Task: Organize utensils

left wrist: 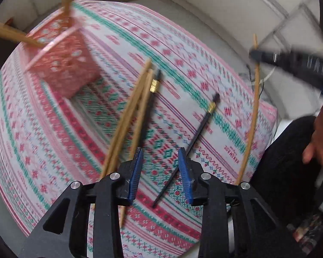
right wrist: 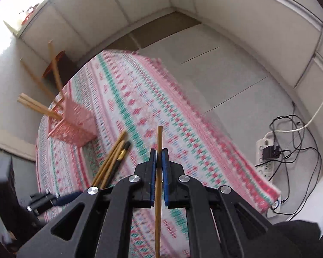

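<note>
left gripper (left wrist: 160, 167) fingers spread over the cloth; right gripper (right wrist: 159, 161) fingers pinch 1 wooden chopstick (right wrist: 159, 193).

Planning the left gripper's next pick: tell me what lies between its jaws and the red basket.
In the left wrist view, wooden chopsticks and a black one lie on the cloth between the left gripper and the basket.

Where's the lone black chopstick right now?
Left wrist view: the black chopstick lies on the patterned cloth, passing by the open left tool, right of the wooden chopstick bundle.
</note>
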